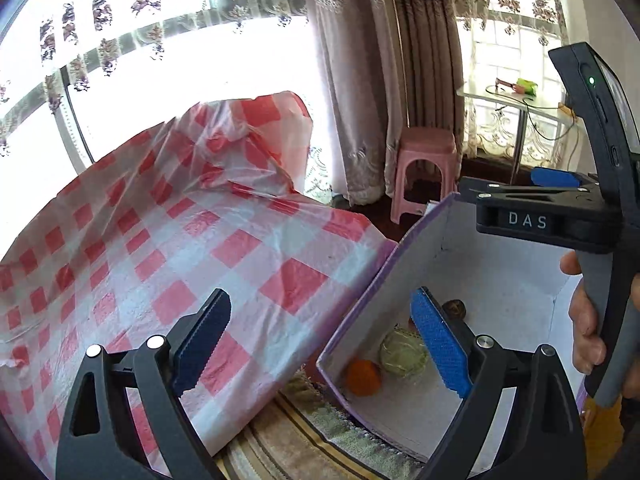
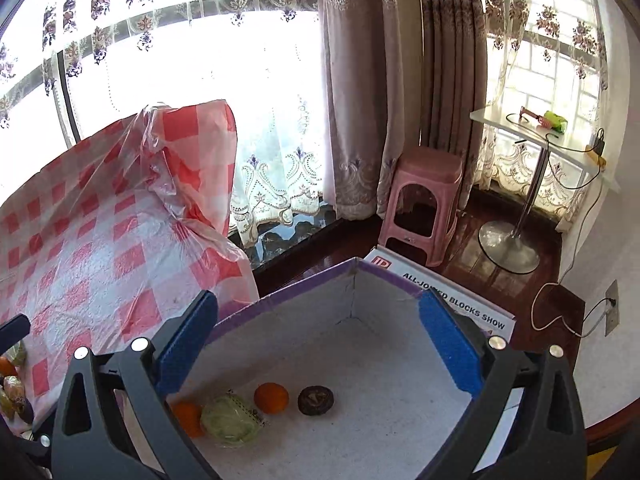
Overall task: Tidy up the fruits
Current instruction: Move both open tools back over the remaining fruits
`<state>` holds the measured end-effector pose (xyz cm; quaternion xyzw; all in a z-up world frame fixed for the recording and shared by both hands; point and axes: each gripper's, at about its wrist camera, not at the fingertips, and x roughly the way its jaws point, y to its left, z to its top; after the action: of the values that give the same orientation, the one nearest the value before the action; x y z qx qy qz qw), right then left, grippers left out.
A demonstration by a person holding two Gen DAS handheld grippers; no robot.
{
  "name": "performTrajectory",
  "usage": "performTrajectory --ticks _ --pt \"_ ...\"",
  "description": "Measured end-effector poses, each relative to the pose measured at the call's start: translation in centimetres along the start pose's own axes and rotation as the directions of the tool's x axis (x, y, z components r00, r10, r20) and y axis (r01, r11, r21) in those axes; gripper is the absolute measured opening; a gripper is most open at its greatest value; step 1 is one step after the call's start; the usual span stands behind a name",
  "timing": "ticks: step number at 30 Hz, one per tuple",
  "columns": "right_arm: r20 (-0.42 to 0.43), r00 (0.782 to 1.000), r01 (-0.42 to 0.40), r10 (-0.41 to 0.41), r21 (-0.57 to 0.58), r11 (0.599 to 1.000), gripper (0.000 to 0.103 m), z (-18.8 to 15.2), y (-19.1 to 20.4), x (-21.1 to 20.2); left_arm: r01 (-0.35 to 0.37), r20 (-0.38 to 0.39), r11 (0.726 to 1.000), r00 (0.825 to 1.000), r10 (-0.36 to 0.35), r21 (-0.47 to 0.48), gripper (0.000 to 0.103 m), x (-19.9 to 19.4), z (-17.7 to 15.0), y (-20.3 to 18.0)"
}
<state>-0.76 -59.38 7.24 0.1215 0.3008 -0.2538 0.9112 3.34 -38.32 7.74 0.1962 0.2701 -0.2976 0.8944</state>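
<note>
Checked tablecloth (image 2: 92, 240) fills 9 to 11 o'clock in both wrist views; cardboard box (image 2: 304, 308) sits off its corner on the floor rug, at 5 o'clock in the left view, dead centre-low in the right view; pink stool (image 2: 424, 200) well behind at 1 o'clock.

Box contents, right view: wrapped green fruit (image 2: 230, 420) at 7 o'clock, one orange (image 2: 188, 416) touching it on the left, second orange (image 2: 271, 397) just beside it on the right, dark round fruit (image 2: 316, 400) apart at 6 o'clock.

More wrapped fruits (image 2: 12, 384) on the cloth at the 9 o'clock edge, not yet boxed.

Left gripper (image 1: 320, 352): jaws spread wide, nothing between them; right gripper (image 2: 320, 348): jaws at full spread, also empty, hanging over the box.

Judgement: drop-off into the box looks done, task partway; next move calls for swinging back toward 9 o'clock, lining open jaws on a remaining fruit, closing gently; the wrap looks slippery.
</note>
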Motion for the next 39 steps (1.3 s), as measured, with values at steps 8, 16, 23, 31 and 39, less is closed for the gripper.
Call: performTrajectory --ticks 8,16,23,31,39 --pt "0.191 0.977 0.11 -0.094 -0.073 0.991 0.101 1.3 4.0 -5.8 -0.133 0.194 0.985 0.969 0.152 -0.107 0.098 -7.2 0.0 3.4" --pt "0.232 0.972 0.026 0.022 -0.202 0.979 0.101 0.1 8.9 -8.7 -0.165 0.235 0.976 0.952 0.195 -0.141 0.098 -10.2 -2.5 6.3" --pt "0.11 0.949 -0.259 0.297 -0.271 0.927 0.101 -2.3 13.7 -9.9 -0.157 0.19 0.957 0.96 0.206 -0.244 0.098 -11.8 -5.8 10.7" --pt "-0.055 0.894 -0.436 0.444 -0.331 0.837 0.101 -6.3 19.9 -10.6 -0.194 0.164 0.904 0.948 0.272 -0.382 0.098 -14.9 -10.1 17.3" --pt "-0.17 0.825 -0.561 0.539 -0.362 0.745 0.101 -8.8 23.7 -11.3 -0.284 0.071 0.85 0.934 0.349 -0.443 0.098 -17.0 -14.8 21.7"
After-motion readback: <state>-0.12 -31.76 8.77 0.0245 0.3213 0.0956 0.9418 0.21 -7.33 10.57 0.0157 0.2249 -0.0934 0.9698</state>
